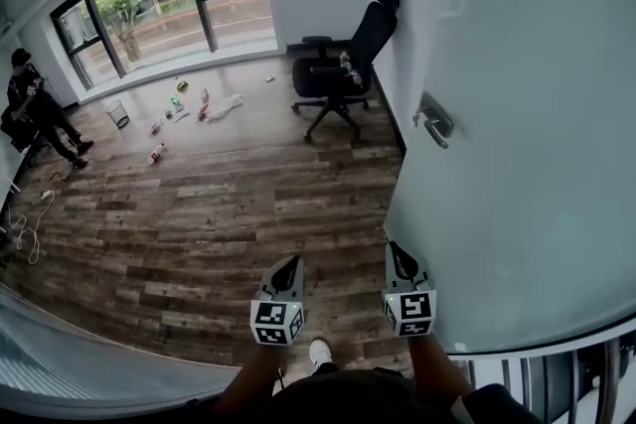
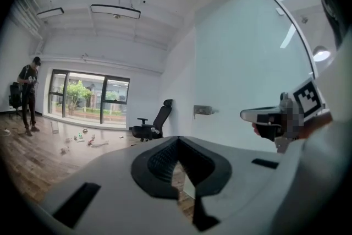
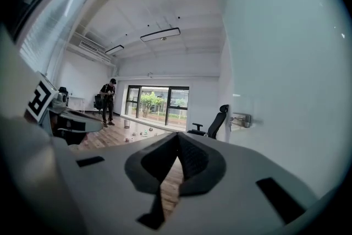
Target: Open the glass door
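The frosted glass door (image 1: 537, 114) fills the right of the head view and stands swung open, its metal lever handle (image 1: 434, 121) well ahead of both grippers. My left gripper (image 1: 288, 265) and right gripper (image 1: 399, 253) are held side by side low over the wood floor, the right one close beside the door's lower edge. Neither touches the door or its handle. Both are shut with nothing between the jaws. The left gripper view looks past its own closed tips (image 2: 177, 140) to the handle (image 2: 202, 111) far off. Beyond the closed tips (image 3: 177, 135) in the right gripper view, the handle (image 3: 241, 119) shows to the right.
A black office chair (image 1: 343, 70) stands against the wall past the door. Bottles and litter (image 1: 184, 104) and a wire bin (image 1: 117, 113) lie by the windows (image 1: 169, 0). A person in black (image 1: 35, 109) stands far left. A white cable (image 1: 30, 223) lies on the floor.
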Motion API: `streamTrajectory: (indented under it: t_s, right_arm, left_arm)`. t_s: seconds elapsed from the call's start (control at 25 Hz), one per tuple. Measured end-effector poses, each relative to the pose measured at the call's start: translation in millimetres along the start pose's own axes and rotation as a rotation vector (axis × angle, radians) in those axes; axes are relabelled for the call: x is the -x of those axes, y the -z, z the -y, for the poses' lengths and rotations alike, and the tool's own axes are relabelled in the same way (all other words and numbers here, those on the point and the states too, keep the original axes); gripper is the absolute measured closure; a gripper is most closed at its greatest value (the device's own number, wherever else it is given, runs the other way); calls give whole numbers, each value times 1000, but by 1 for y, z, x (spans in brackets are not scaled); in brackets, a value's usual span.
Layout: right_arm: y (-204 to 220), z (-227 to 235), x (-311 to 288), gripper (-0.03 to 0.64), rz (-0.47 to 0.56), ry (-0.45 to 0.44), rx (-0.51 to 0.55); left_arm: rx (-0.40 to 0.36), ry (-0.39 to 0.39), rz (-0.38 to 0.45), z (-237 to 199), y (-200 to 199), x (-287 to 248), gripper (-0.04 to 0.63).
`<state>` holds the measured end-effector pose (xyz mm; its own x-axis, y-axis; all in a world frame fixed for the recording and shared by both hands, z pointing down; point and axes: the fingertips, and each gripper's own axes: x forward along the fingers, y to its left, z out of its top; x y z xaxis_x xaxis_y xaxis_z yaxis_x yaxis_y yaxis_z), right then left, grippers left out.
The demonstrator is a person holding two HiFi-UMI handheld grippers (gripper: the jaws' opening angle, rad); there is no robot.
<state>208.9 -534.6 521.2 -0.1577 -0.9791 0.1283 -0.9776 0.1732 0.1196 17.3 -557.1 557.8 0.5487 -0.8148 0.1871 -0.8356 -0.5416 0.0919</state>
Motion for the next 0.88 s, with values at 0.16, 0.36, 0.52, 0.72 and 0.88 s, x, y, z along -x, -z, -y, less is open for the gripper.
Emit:
streamTrajectory:
  t_s: [0.16, 0.36, 0.52, 0.72, 0.88]
  right_arm:
    - [12, -9, 57, 601, -1, -25, -2]
    - [23, -16, 142, 601, 2, -76, 10]
    - [37, -22, 209, 601, 4, -104, -5]
    - [55, -21, 273, 601, -15, -130, -18]
    - [61, -29, 317, 601, -24, -144, -7]
  left_arm:
    - [-13, -18, 42, 40, -2, 41, 594]
    - [-3, -65, 75, 107, 2, 108, 594]
    - [6, -88, 71, 157, 25, 165, 594]
    - [8, -105, 58, 206, 42, 211, 594]
    - [24, -115, 36, 229, 55, 243, 594]
